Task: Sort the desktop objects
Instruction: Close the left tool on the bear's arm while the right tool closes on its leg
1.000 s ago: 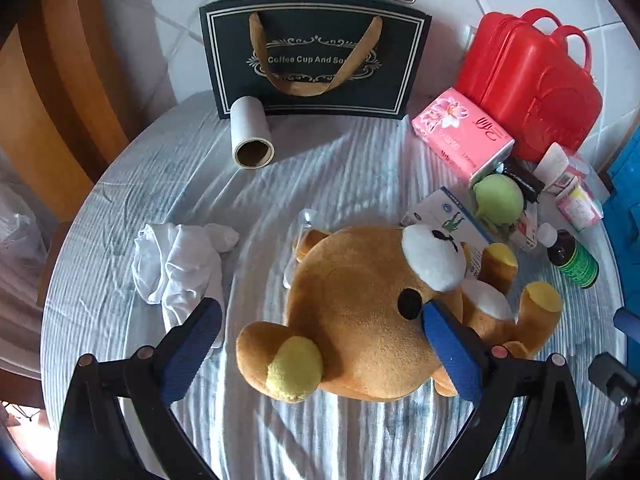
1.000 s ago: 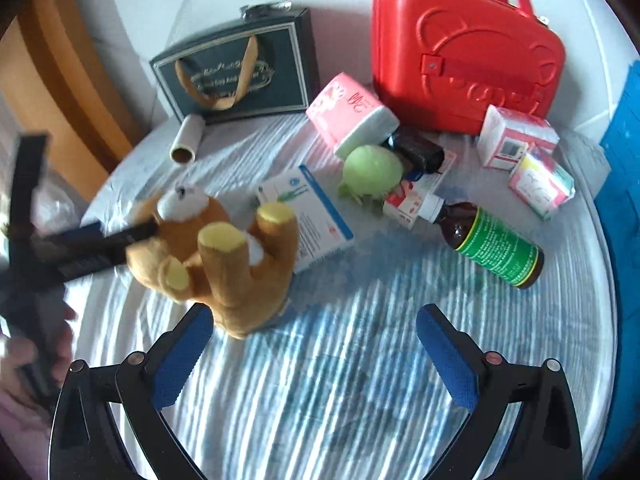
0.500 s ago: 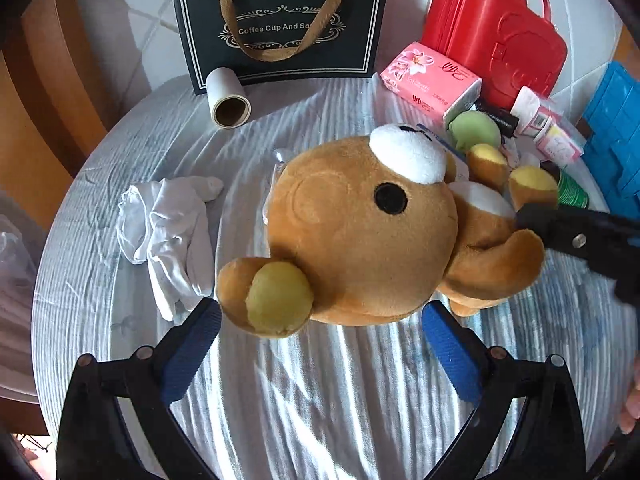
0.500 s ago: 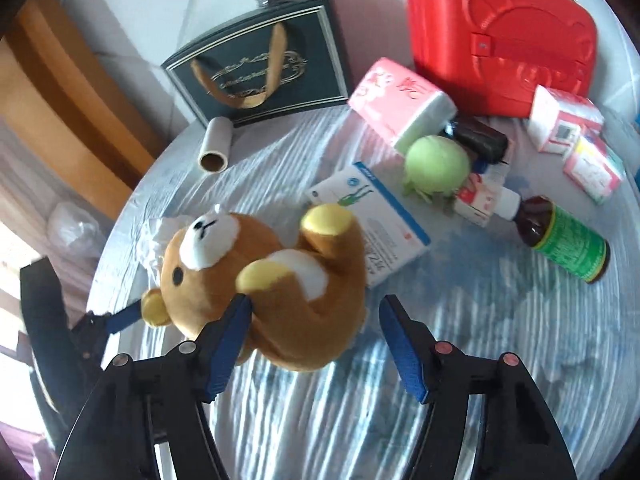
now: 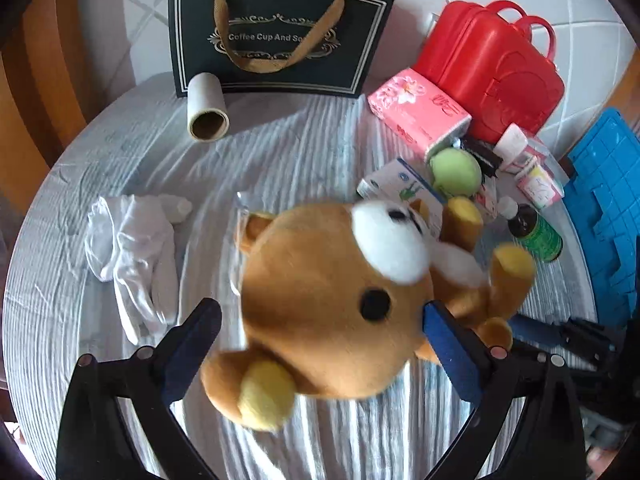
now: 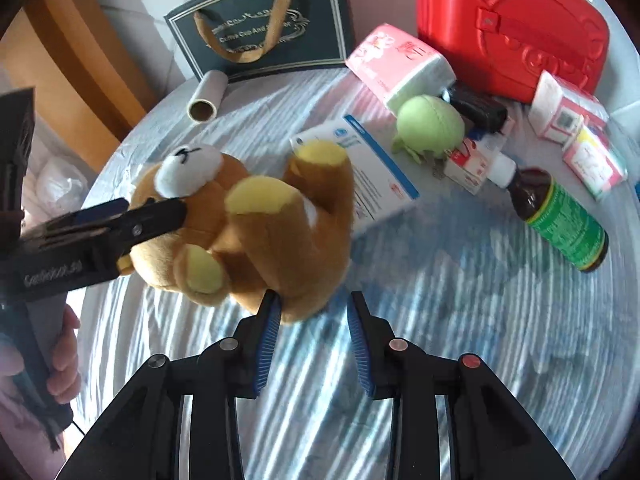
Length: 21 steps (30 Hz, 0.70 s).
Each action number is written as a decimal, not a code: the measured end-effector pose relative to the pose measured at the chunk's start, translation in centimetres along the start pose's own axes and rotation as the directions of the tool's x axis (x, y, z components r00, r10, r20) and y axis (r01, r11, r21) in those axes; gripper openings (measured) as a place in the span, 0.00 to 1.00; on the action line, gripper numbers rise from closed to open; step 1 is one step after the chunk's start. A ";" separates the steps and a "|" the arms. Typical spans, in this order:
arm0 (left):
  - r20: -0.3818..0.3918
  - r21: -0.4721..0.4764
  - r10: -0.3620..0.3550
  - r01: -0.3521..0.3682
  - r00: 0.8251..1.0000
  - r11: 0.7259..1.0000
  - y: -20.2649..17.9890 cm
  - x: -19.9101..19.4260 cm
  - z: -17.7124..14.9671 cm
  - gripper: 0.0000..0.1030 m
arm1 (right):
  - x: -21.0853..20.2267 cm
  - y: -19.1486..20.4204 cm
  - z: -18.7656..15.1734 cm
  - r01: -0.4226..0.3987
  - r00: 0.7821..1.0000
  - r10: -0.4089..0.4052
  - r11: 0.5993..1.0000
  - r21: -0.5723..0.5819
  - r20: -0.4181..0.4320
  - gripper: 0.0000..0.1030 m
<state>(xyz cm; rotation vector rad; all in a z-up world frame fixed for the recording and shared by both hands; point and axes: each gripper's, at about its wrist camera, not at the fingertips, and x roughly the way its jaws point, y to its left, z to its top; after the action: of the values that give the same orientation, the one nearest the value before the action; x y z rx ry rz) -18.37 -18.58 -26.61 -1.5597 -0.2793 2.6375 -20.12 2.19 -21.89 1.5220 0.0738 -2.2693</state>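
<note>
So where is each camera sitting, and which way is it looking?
Left wrist view: sits on the left gripper, looks down along its fingers at the teddy bear and across the table to the dark gift bag.
Right wrist view: sits on the right gripper, looks toward the bear's body from the other side; a hand shows at the left edge.
Both show the bear, bag, red case and green ball.

A: What does each hand-held gripper point(image 5: 320, 344) look like?
B: Black frames, blue ribbed pads point(image 6: 267, 332), silver and red screws; white lettering on the left; bare fingers point(image 6: 64, 364)
</note>
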 end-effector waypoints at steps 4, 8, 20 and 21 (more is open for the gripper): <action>-0.010 0.039 0.076 -0.076 0.997 0.996 -0.3 1.2 -3.3 0.99 | -1.0 -2.5 -1.2 0.009 1.000 -0.009 0.998 0.069 0.007 0.33; 0.049 0.008 0.046 -0.047 0.998 0.999 0.3 -0.4 -3.9 0.99 | -2.6 -1.4 -0.7 -0.031 0.997 0.027 0.998 0.055 0.071 0.79; 0.094 -0.082 0.025 -0.017 0.995 0.996 4.3 -1.8 -4.1 0.81 | -1.0 2.4 1.5 0.020 0.993 -0.014 0.999 -0.042 0.120 0.71; 0.105 -0.076 0.028 -0.020 0.994 0.997 4.2 -2.0 -3.9 0.81 | -1.0 2.2 1.6 0.016 0.992 -0.012 0.999 -0.035 0.123 0.71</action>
<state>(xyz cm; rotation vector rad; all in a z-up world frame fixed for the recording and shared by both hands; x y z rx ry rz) -13.86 -22.50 -27.52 -1.4547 -0.3716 2.7642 -20.43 0.07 -20.01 1.3652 0.0900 -2.3539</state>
